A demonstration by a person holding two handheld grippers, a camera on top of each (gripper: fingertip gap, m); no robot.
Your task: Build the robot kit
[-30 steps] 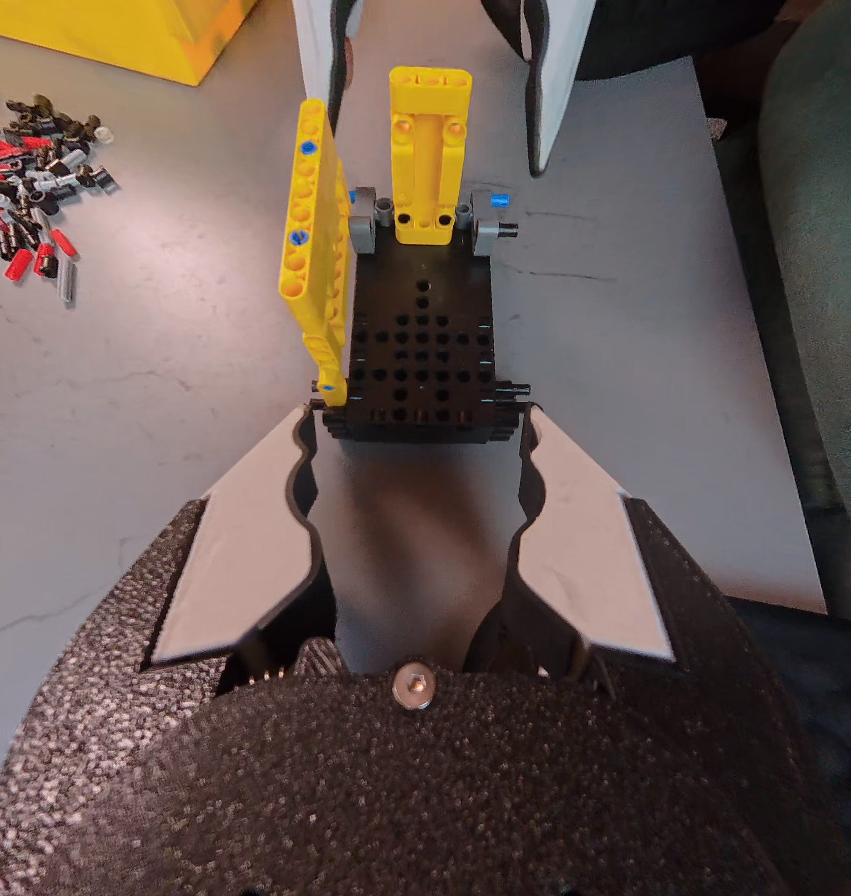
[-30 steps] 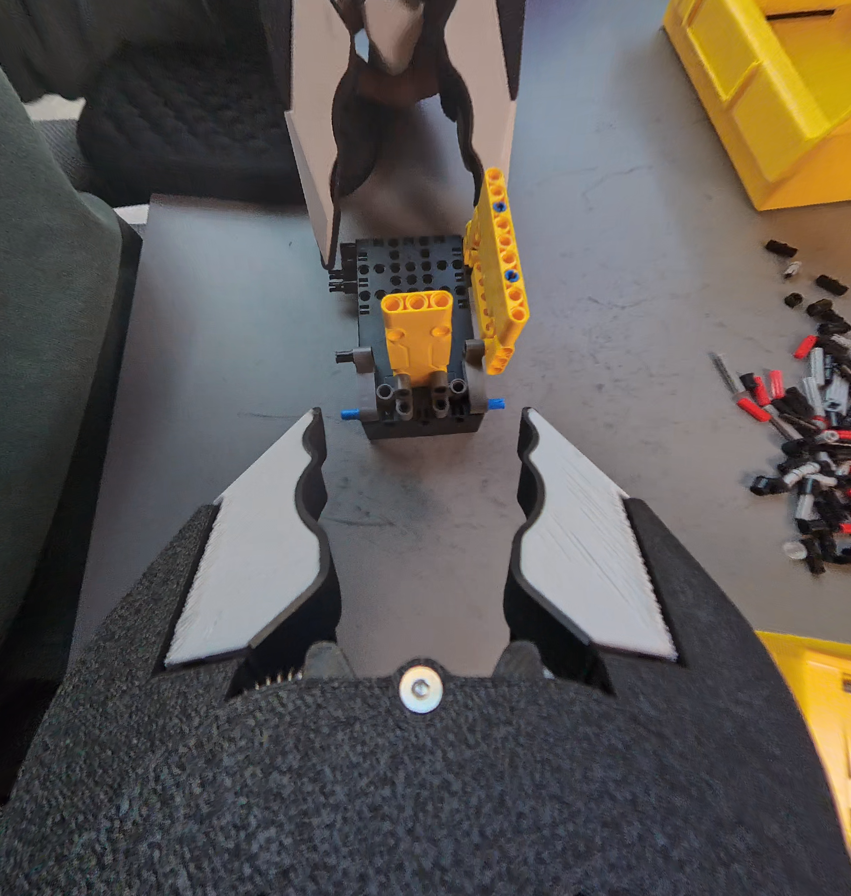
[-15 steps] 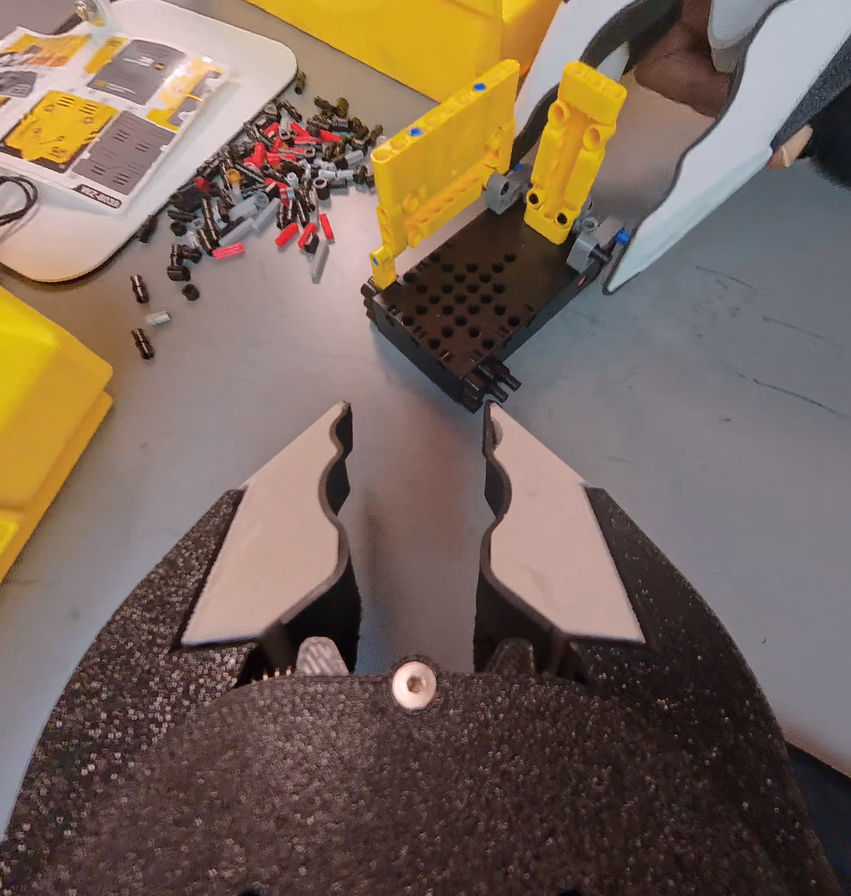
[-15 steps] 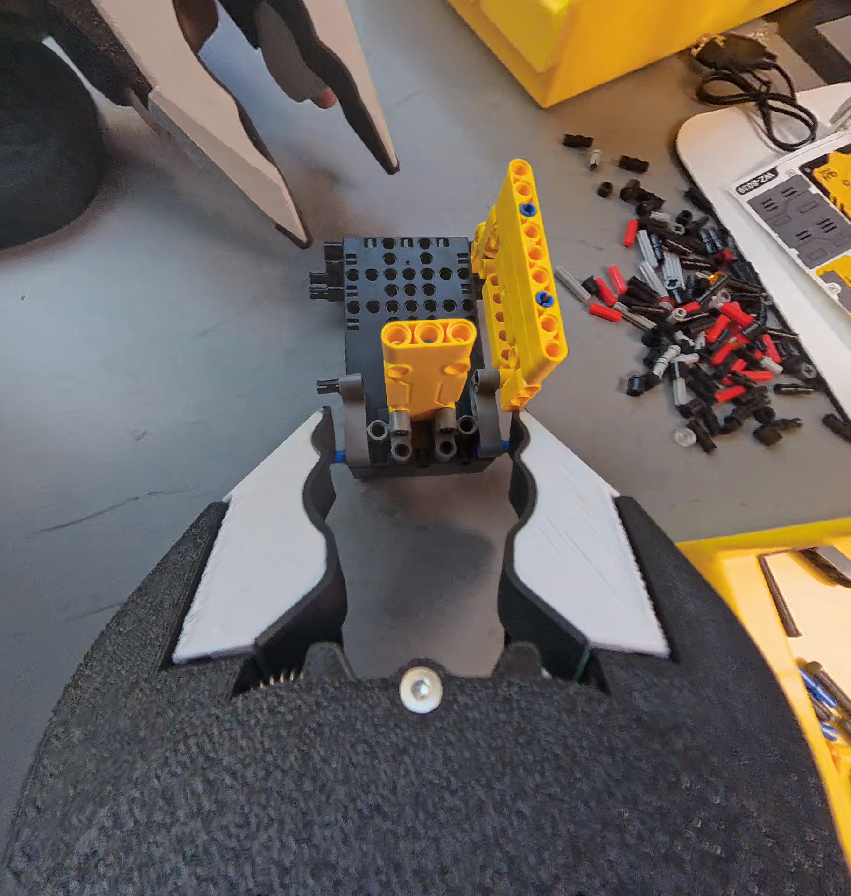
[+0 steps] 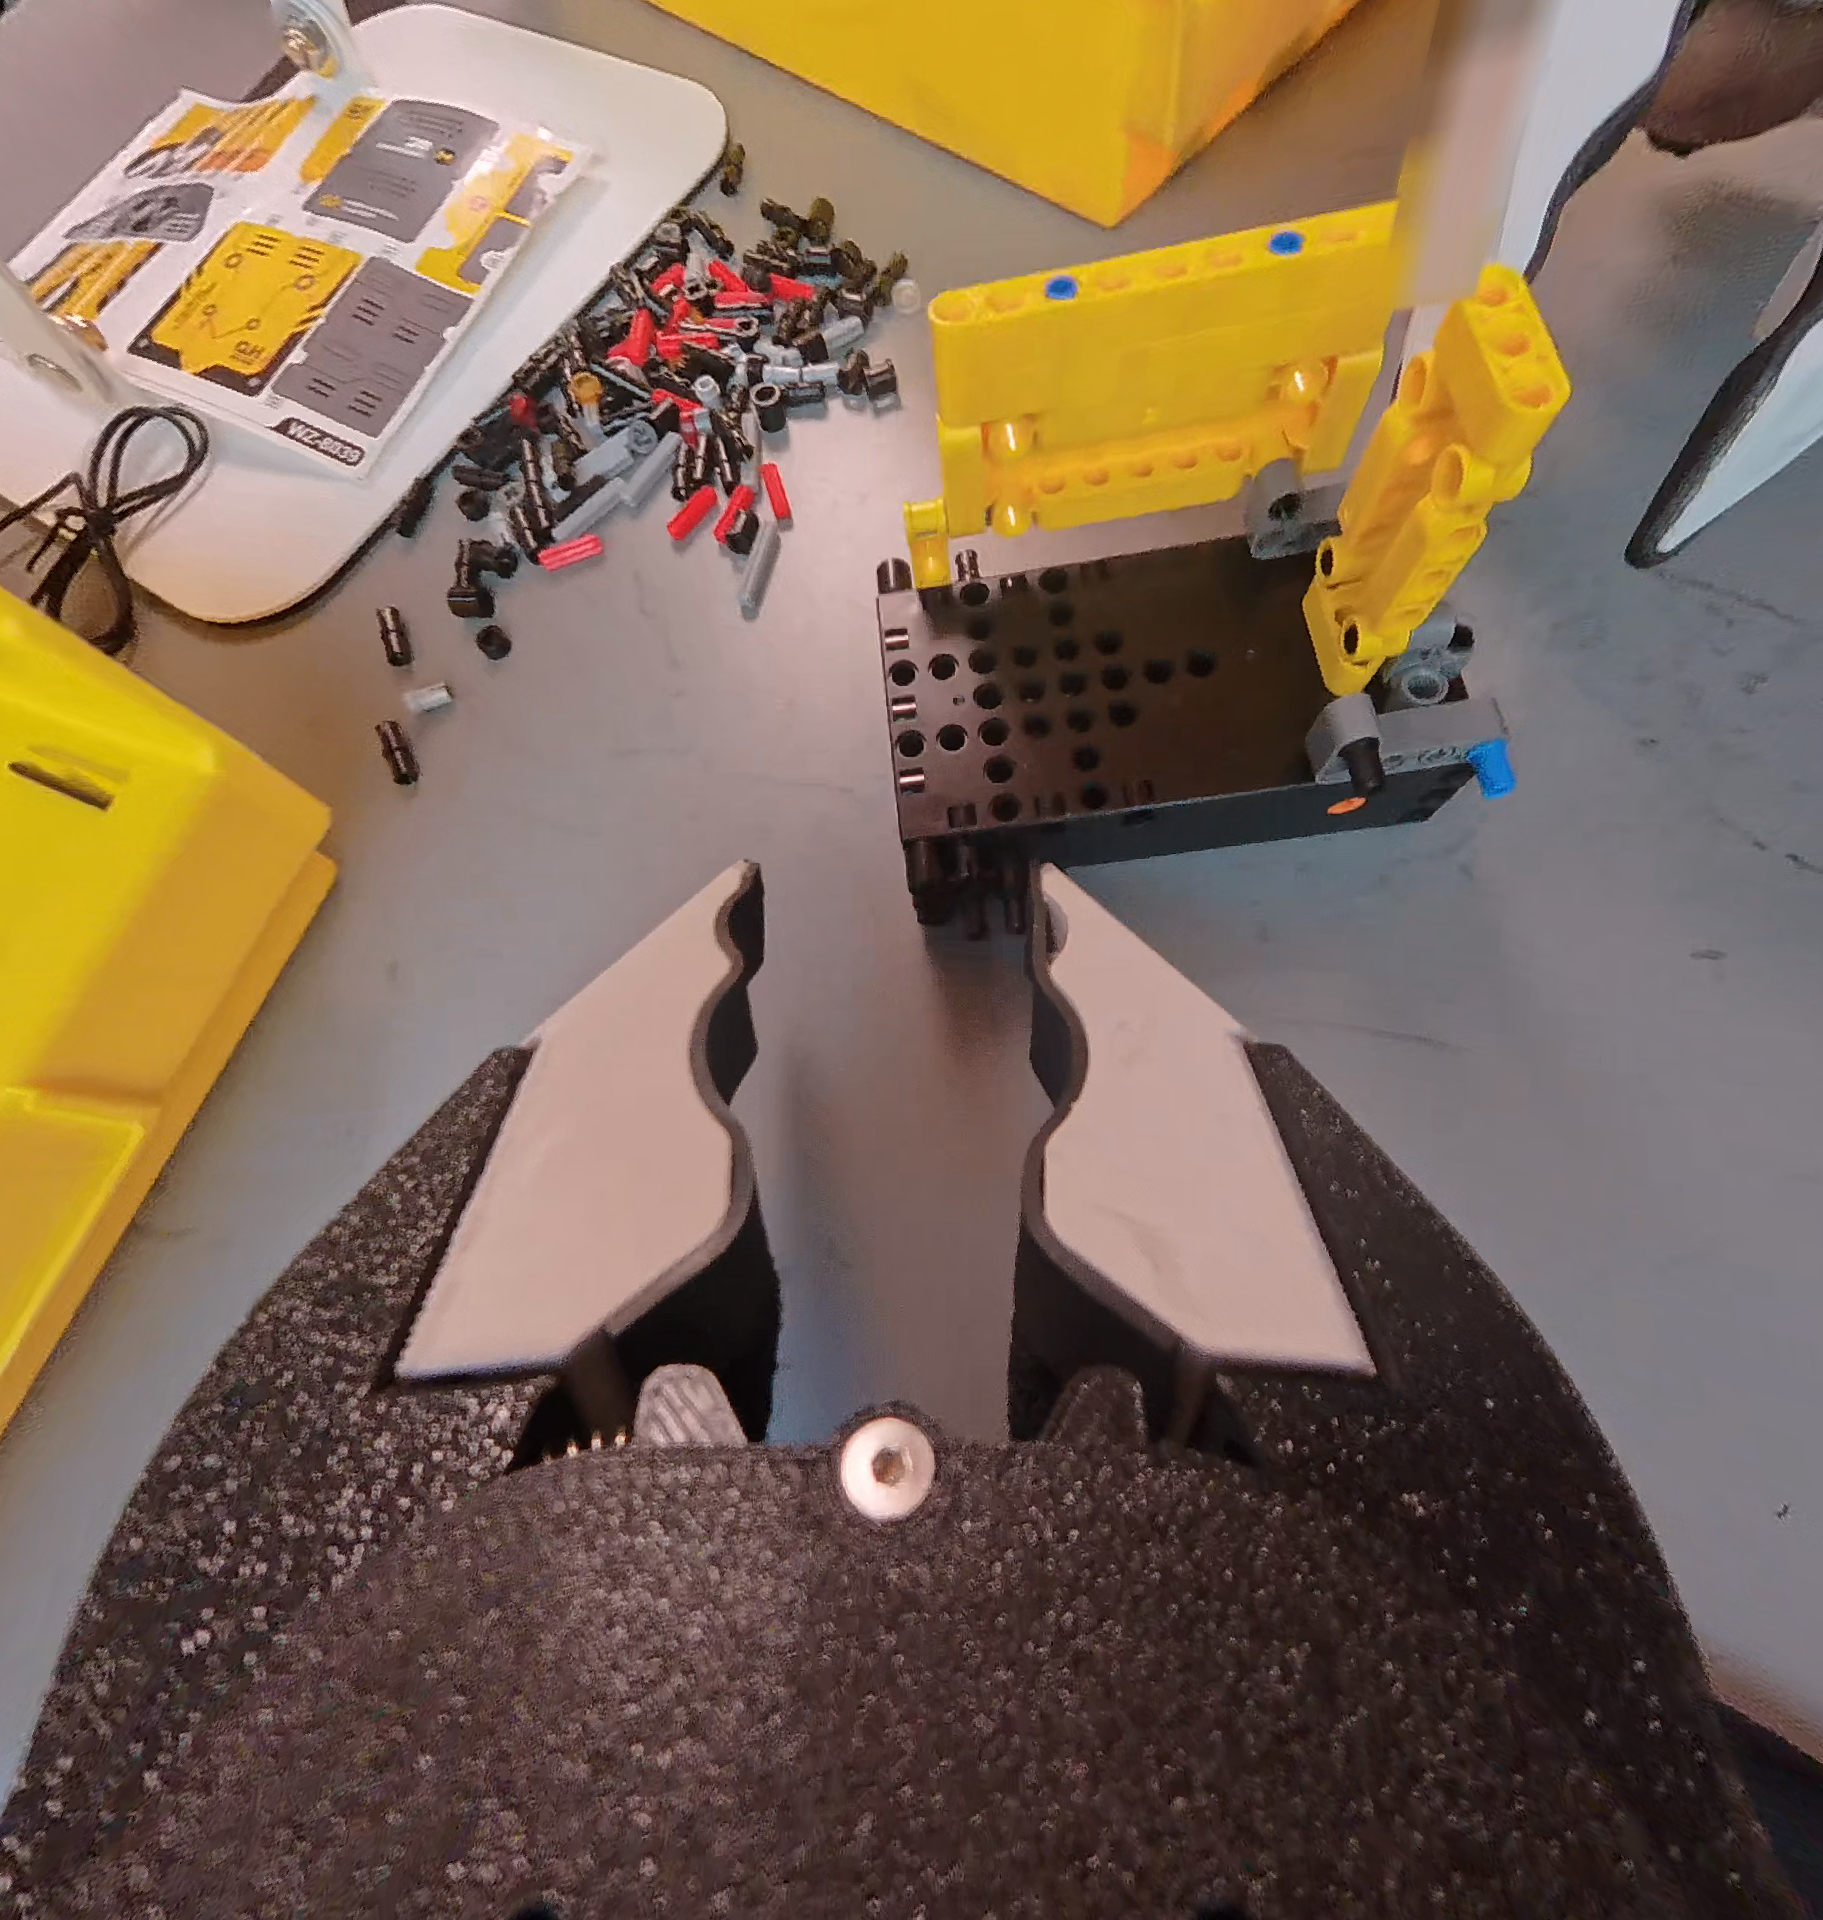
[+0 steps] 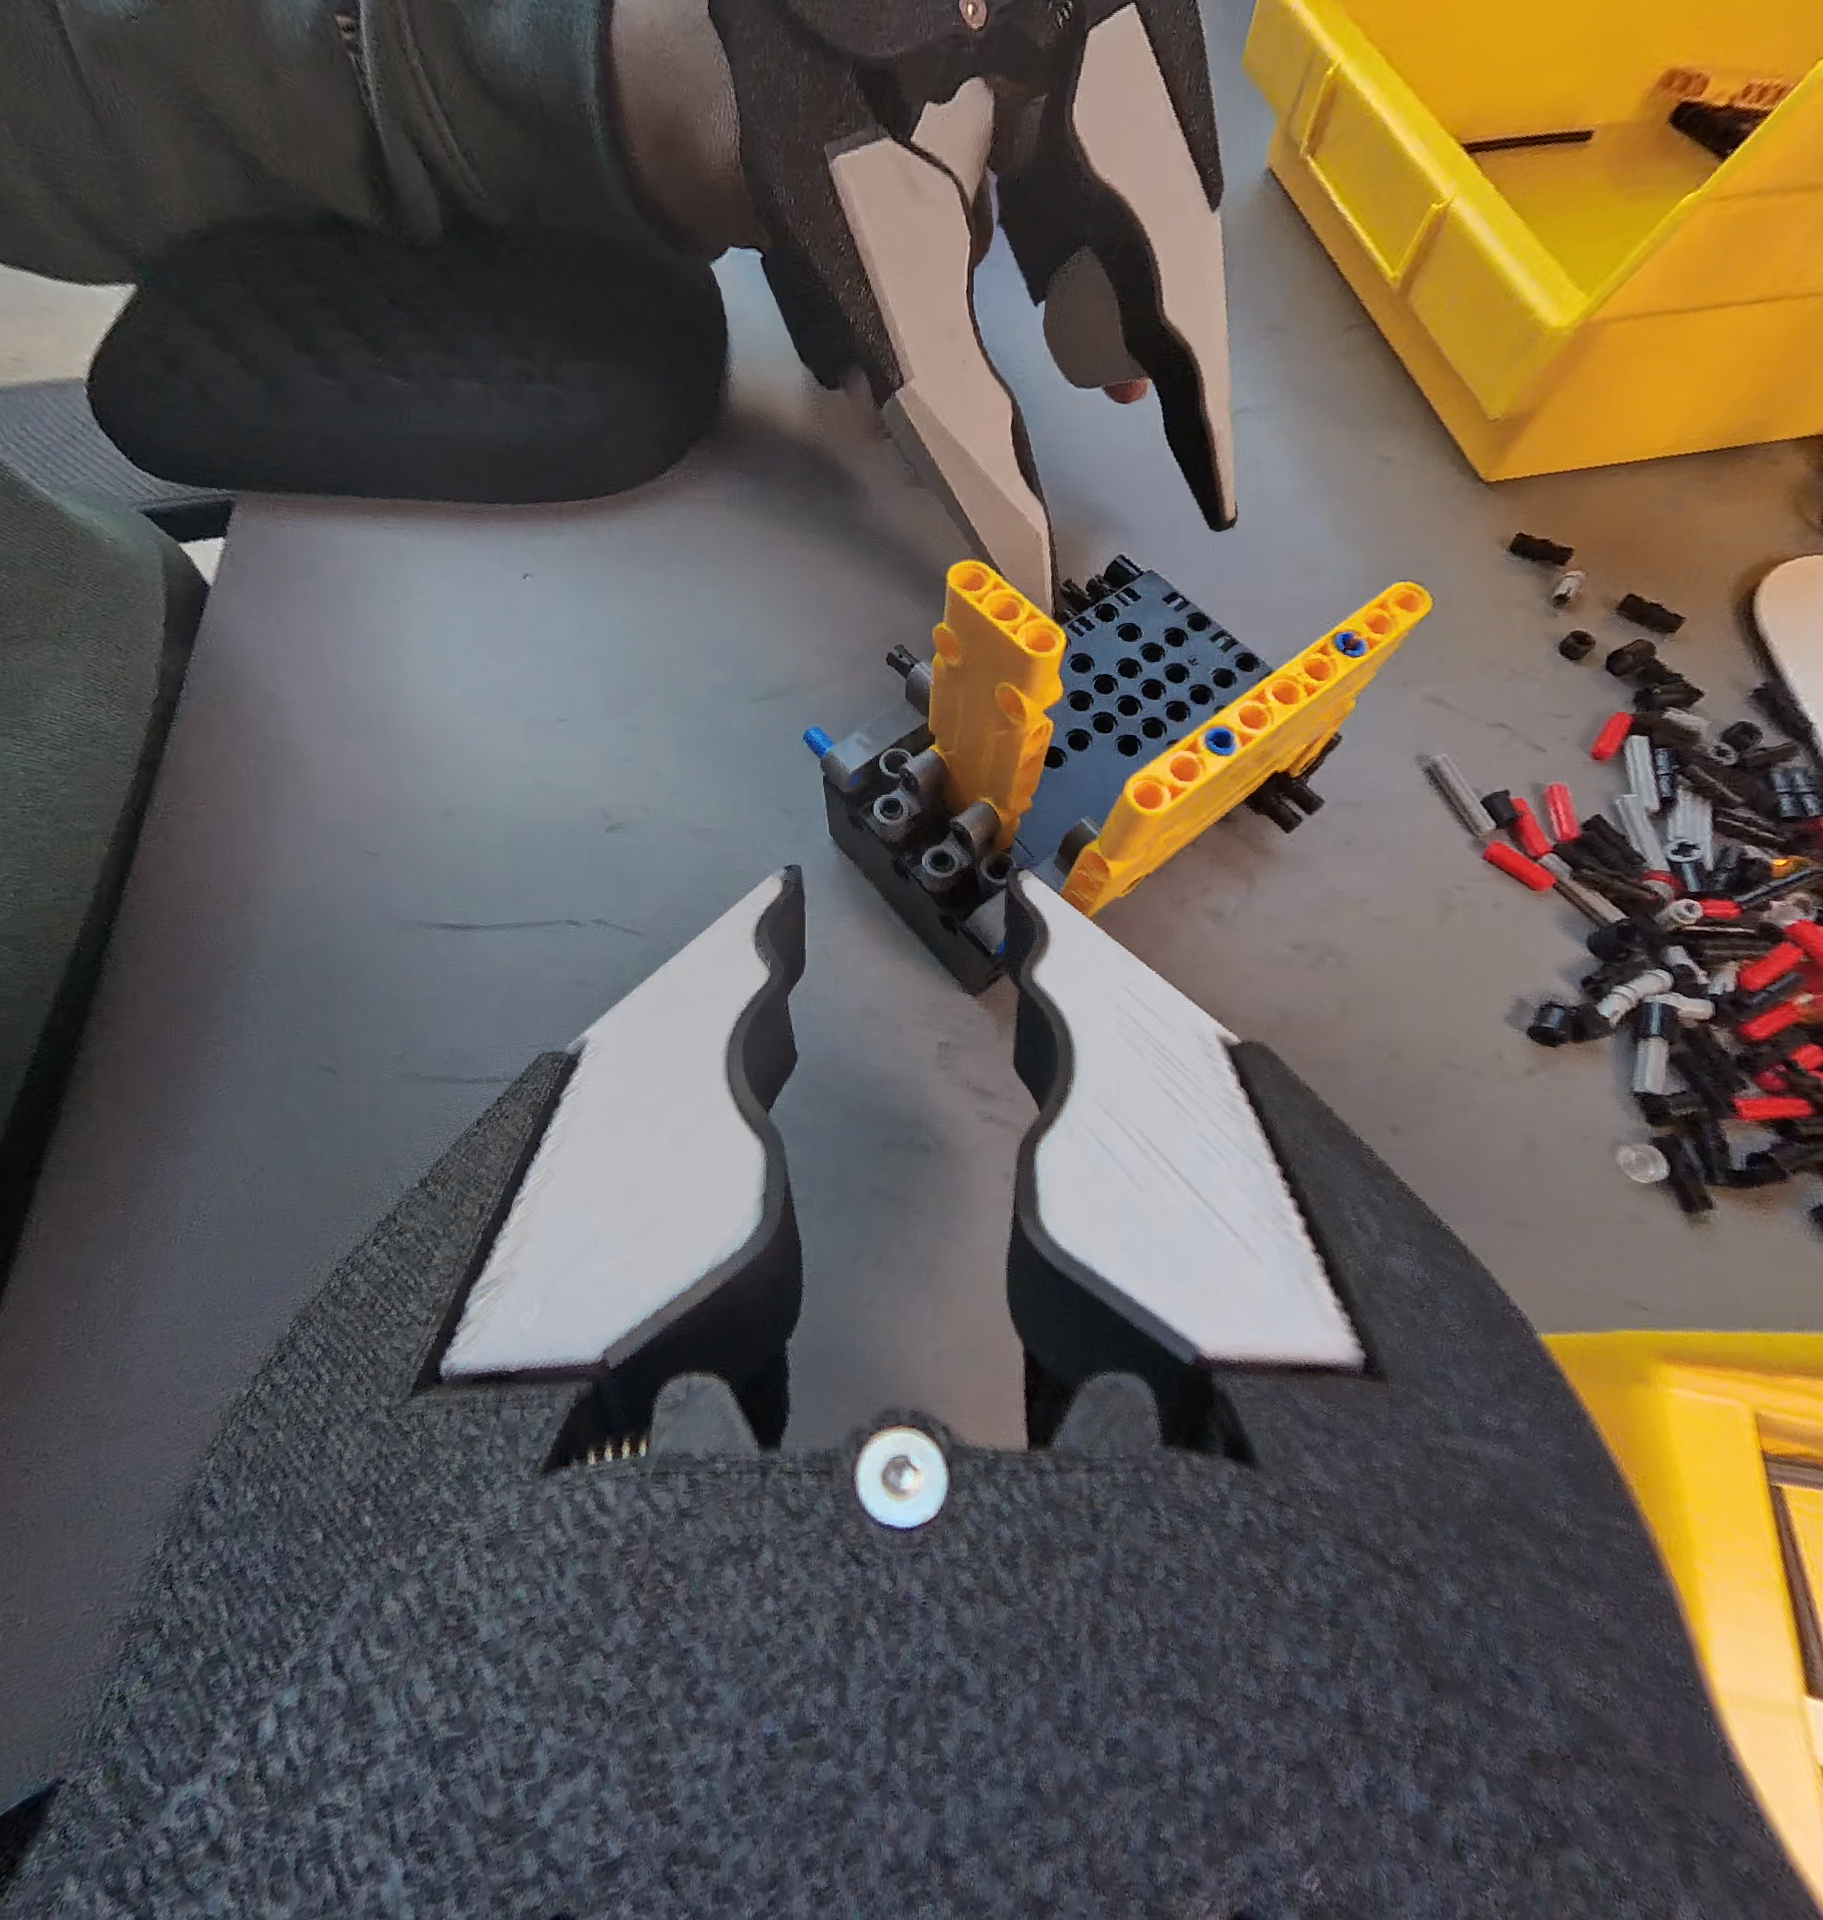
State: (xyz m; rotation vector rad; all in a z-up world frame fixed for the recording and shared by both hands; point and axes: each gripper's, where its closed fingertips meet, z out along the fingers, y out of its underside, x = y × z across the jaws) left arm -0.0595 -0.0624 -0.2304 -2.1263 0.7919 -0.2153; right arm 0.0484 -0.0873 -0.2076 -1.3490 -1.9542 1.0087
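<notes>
A brick model stands on the grey table: a black perforated base [image 5: 1094, 707] with a yellow side panel [image 5: 1156, 384] and a yellow upright piece [image 5: 1437, 468]. My left gripper [image 5: 896, 894] is open and empty, its right fingertip beside the black pins at the base's near corner. My right gripper [image 6: 907, 894] is open and empty, its right fingertip against the opposite corner of the base [image 6: 1146, 686], below the yellow upright piece [image 6: 990, 696] and the panel [image 6: 1260, 727]. The left gripper [image 6: 1125, 540] shows at the far side of the model in the right wrist view.
A pile of small red, black and grey pins [image 5: 678, 395] lies beside the model, and it shows in the right wrist view too [image 6: 1717, 935]. Yellow bins [image 5: 86, 883] [image 6: 1561, 229] stand around. A white board with an instruction sheet [image 5: 294, 260] lies far left. A dark cushion [image 6: 408, 364] sits at the table edge.
Both grippers have swung from the model's ends to its corners, and their jaws have narrowed. The model now sits at an angle in both views.
</notes>
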